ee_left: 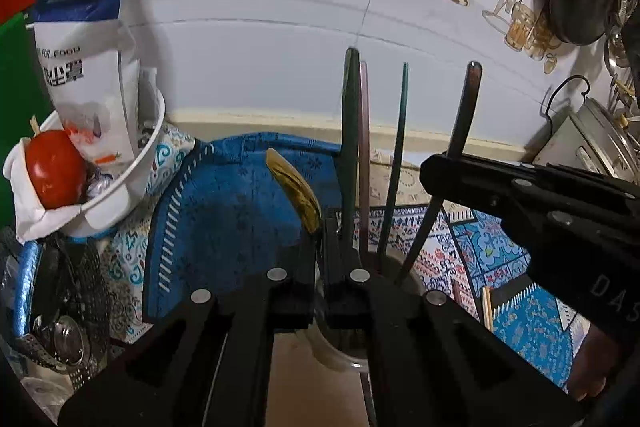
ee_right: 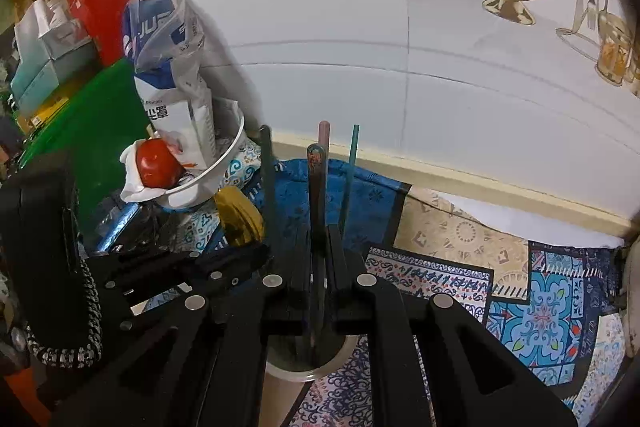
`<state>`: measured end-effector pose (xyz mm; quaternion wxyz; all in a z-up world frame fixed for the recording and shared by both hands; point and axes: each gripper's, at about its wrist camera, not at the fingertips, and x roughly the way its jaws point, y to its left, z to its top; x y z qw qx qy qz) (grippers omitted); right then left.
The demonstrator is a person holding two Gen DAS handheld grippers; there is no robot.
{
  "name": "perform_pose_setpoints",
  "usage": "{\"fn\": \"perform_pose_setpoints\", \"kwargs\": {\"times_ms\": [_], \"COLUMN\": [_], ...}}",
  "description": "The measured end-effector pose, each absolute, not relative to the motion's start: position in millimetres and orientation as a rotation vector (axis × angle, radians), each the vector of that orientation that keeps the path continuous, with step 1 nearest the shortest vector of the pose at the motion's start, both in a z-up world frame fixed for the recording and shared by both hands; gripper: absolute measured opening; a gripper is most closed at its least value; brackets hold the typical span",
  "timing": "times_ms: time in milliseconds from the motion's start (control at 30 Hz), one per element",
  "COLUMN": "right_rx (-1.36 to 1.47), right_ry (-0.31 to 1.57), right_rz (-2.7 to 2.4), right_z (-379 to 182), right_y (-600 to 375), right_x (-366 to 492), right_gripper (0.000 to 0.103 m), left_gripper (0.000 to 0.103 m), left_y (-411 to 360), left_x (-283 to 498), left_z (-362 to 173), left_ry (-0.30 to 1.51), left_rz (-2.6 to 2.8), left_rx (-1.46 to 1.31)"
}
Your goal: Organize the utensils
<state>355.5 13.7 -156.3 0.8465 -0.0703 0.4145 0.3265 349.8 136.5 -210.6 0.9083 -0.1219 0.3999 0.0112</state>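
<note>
Cloth (ee_left: 224,227) in blue and patterned patches covered the counter beyond both grippers, and a white tiled wall (ee_left: 280,27) rose behind it. Off to the left of the left gripper (ee_left: 320,239) stood a white bowl (ee_left: 132,171) holding a red tomato (ee_left: 56,173) and a printed bag (ee_left: 88,75).

Directly beneath the two grippers sat a pale cup (ee_right: 304,367), its rim just showing under the fingers. Several thin sticks stood upright in it: a dark green one (ee_left: 351,147), a pinkish one (ee_left: 364,155) and a slim teal one (ee_left: 396,163), all long, straight and narrow.

The left gripper was clamped on a gold spoon (ee_left: 294,189), whose shiny, curved bowl stuck up above and a little left of the fingertips. The right gripper (ee_right: 319,243) was pinched tight on a dark utensil handle (ee_right: 316,195), slim, flat and rounded at the top with a small coloured mark, its lower end reaching down into the cup. In the left wrist view that handle (ee_left: 464,115) leaned to the right of the standing sticks.
</note>
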Motion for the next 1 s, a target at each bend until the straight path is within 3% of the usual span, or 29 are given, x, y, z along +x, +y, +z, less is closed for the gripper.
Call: {"fn": "perform_pose_setpoints", "kwargs": {"times_ms": [400,667,833,1000], "right_rx": [-0.145,-0.128,-0.112,-0.077], "right_ry": [0.878,0.816,0.786,0.788], "right_rz": [0.713,0.692,0.647,0.584], "right_z": [-145.5,-123.7,-113.2,-110.2], "right_y": [1.4,-33.6,-67.2,-106.2], "right_x": [341.1,323.8,314.9,305.7], "right_gripper": [0.008,0.016,0.026,0.03], "left_gripper": [0.002,0.005,0.017,0.021], "left_y": [127.2,111.2,88.5,60.8], "left_x": [325.2,305.9,294.4,290.4], "left_z": [-177.9,-147.0,-132.2,-125.6], "left_ry": [0.779,0.743,0.728,0.729], "left_rz": [0.025,0.025,0.013,-0.023], "left_rx": [-0.202,-0.178,-0.143,-0.125]}}
